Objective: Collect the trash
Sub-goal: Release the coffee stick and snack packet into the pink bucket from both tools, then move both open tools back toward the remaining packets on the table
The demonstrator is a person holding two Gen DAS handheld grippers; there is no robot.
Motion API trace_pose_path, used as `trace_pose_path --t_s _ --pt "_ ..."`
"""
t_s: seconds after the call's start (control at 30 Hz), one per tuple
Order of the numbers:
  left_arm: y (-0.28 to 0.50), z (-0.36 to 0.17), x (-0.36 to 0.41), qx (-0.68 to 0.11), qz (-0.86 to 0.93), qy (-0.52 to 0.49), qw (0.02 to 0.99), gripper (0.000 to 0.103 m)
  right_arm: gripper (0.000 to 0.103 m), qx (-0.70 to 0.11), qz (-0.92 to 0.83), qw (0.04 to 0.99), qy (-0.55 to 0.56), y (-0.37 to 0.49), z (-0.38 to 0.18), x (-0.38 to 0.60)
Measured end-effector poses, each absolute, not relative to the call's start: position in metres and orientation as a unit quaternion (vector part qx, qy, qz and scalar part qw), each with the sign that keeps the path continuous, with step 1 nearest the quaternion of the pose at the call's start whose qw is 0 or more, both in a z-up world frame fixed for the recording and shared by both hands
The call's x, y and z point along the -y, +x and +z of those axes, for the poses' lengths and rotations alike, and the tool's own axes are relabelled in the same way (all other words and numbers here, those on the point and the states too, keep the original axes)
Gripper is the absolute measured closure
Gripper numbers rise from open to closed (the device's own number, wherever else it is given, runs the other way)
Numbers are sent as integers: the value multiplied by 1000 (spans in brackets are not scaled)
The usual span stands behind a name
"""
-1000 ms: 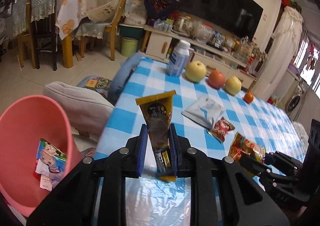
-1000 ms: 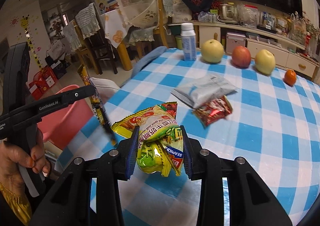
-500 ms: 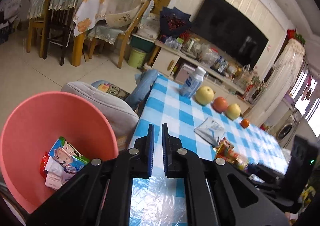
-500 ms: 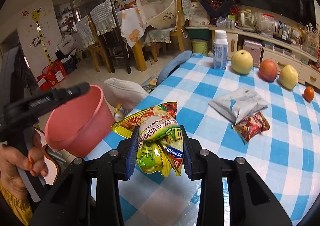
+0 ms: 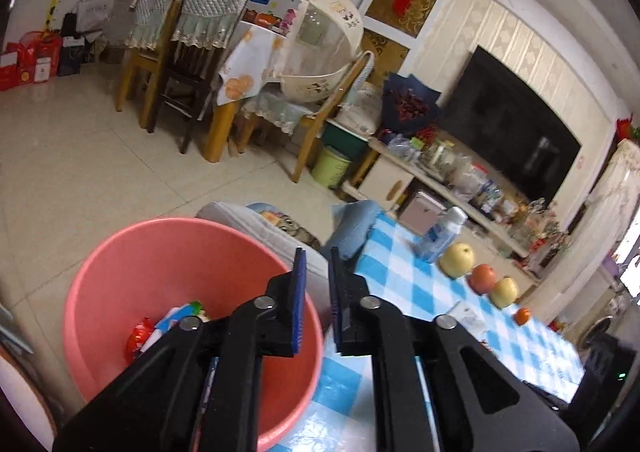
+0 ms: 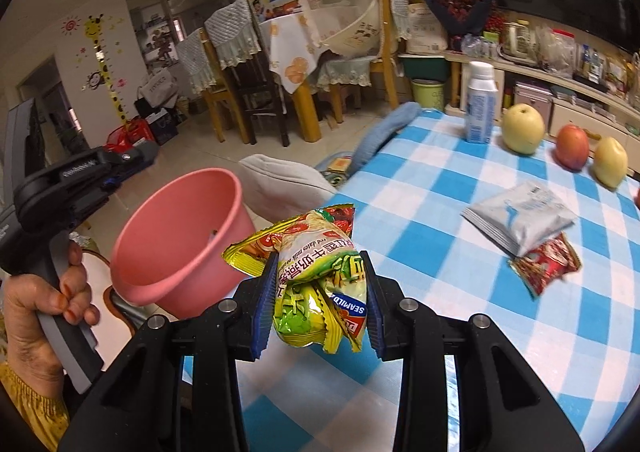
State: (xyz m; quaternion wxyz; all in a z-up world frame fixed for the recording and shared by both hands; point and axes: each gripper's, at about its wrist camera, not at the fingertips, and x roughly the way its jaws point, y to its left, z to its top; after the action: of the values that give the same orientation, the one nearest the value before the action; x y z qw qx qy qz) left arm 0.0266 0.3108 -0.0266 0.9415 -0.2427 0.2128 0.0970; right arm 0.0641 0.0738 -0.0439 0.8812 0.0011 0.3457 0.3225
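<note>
My right gripper [image 6: 318, 276] is shut on a yellow-green snack bag [image 6: 316, 252], held above the left edge of the blue-checked table [image 6: 440, 180]. A pink bin [image 6: 176, 236] stands just left of it, off the table. In the left wrist view the bin [image 5: 120, 244] lies below and to the left, with several wrappers [image 5: 160, 328] at its bottom. My left gripper [image 5: 318, 256] is shut with nothing between its pads, over the bin's right rim. A hand [image 6: 44, 292] holds it in the right wrist view. On the table lie a silver packet [image 6: 524, 216] and a red wrapper [image 6: 544, 268].
A white bottle [image 6: 482, 108], two yellow apples [image 6: 522, 128] and a red apple [image 6: 572, 146] stand at the table's far side. A grey cushioned seat [image 6: 280, 188] sits behind the bin. Chairs and a dining table [image 5: 192, 64] stand across the tiled floor.
The yellow wrapper that stood in my left gripper's jaws is gone from them. That gripper swung left over the pink bin. My right gripper carried the snack bag left toward the bin.
</note>
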Motion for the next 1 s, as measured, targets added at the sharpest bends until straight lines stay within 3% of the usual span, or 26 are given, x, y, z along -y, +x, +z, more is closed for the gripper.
trace_pose_path --t_s 0.1,0.17,0.5,0.57,0.67,0.7,0.73,0.8,0.9,1.0 --pt "21 -23 -319 -197 117 -247 942 80 64 -342 339 877 -2 65 -39 -90" --pt "17 -22 -325 -191 130 -244 942 65 64 -338 354 872 -7 65 -35 -104" --pt "-9 -19 -357 -151 190 -266 933 50 63 -317 421 849 -34 62 -19 -180" --pt "-13 -20 -362 -145 200 -271 930 40 62 -321 431 842 -36 64 -19 -195" --pt "-16 -19 -362 -143 212 -260 931 34 61 -332 447 831 -29 67 -22 -211" --pt "-16 -19 -363 -143 214 -259 931 32 56 -337 451 826 -23 69 -23 -214" --pt "-17 -19 -365 -143 217 -260 930 28 45 -339 451 825 -13 71 -24 -214" --pt "-18 -19 -367 -141 220 -263 929 24 36 -339 446 828 3 72 -22 -210" --pt "-17 -18 -366 -140 223 -259 929 20 33 -339 430 837 17 74 -21 -198" --pt "-11 -17 -358 -150 223 -243 932 17 22 -340 406 848 19 74 -21 -183"
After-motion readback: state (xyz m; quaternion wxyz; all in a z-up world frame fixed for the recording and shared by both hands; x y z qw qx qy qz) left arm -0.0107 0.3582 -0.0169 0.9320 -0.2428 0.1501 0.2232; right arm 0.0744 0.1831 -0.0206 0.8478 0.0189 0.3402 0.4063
